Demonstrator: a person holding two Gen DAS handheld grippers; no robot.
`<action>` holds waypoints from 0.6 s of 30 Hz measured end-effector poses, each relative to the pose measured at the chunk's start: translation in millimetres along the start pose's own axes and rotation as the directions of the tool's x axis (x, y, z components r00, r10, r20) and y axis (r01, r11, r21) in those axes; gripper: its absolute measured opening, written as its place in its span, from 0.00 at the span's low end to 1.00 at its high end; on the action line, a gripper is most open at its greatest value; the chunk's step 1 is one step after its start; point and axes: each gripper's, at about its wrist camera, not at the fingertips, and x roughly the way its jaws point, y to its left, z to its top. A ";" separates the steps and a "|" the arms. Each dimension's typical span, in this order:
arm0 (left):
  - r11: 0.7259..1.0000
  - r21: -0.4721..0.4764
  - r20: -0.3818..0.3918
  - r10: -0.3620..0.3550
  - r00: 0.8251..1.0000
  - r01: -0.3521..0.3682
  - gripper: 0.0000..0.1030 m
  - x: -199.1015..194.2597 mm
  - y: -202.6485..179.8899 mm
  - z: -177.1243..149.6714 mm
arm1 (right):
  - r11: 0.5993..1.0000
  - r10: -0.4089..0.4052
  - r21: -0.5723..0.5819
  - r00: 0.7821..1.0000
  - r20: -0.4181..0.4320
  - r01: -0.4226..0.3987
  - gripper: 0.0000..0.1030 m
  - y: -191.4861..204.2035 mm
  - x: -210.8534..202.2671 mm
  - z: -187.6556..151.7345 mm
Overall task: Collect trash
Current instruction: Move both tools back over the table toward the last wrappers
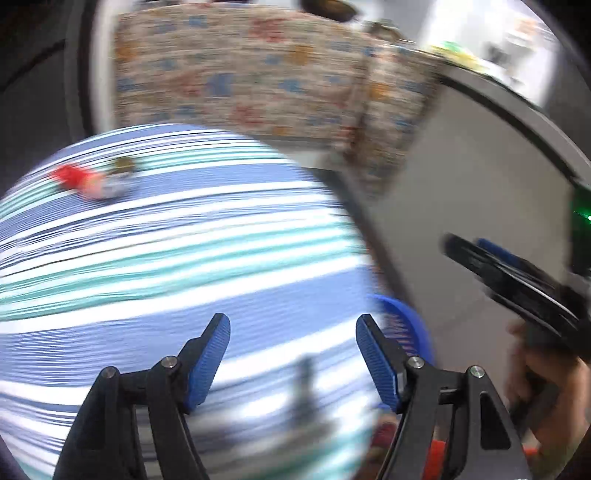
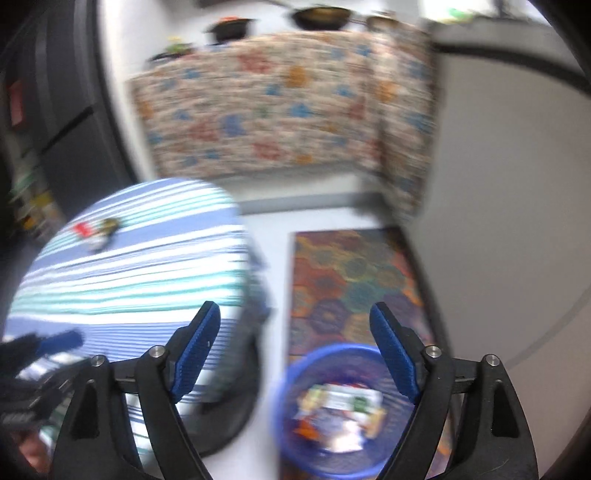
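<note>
A red wrapper [image 1: 75, 177] and a small dark scrap [image 1: 123, 165] lie together at the far side of the round striped table [image 1: 184, 240]; the right wrist view shows the red wrapper [image 2: 83, 229] too. My left gripper [image 1: 293, 328] hovers open over the near part of the table, nothing between its fingers. My right gripper [image 2: 295, 317] is open and empty above the floor, just over a blue bin [image 2: 332, 410] on the floor that holds several wrappers. The blue bin's rim [image 1: 402, 321] peeks out beside the table in the left wrist view. Both views are motion-blurred.
A flower-patterned cloth [image 2: 280, 103] drapes a counter behind the table, with dark pans [image 2: 321, 16] on top. A colourful mat [image 2: 354, 280] lies on the floor by the bin. The right gripper [image 1: 509, 280] and a hand [image 1: 543, 391] holding it show at the right of the left wrist view.
</note>
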 end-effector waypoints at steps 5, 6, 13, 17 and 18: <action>0.960 -0.225 0.025 0.179 0.984 -0.169 0.70 -1.8 110.9 29.9 | 0.975 0.179 -0.114 0.980 -0.089 -0.189 0.83 111.1 38.8 -5.9; 0.950 -0.253 0.031 0.198 0.980 -0.184 0.70 -1.5 126.3 38.7 | 0.970 0.187 -0.139 0.977 -0.101 -0.200 0.83 125.8 44.0 -8.4; 0.873 -0.407 0.092 0.331 0.939 -0.268 0.70 26.1 217.8 139.9 | 0.930 0.180 -0.292 0.969 -0.171 -0.224 0.83 192.9 84.4 -26.4; 0.839 -0.457 0.066 0.362 0.930 -0.294 0.70 59.1 235.0 160.8 | 0.920 0.162 -0.330 0.972 -0.173 -0.212 0.83 199.1 95.0 -29.7; 0.833 -0.465 0.052 0.364 0.930 -0.300 0.70 68.0 237.5 162.2 | 0.919 0.156 -0.335 0.972 -0.174 -0.207 0.83 199.1 97.8 -30.1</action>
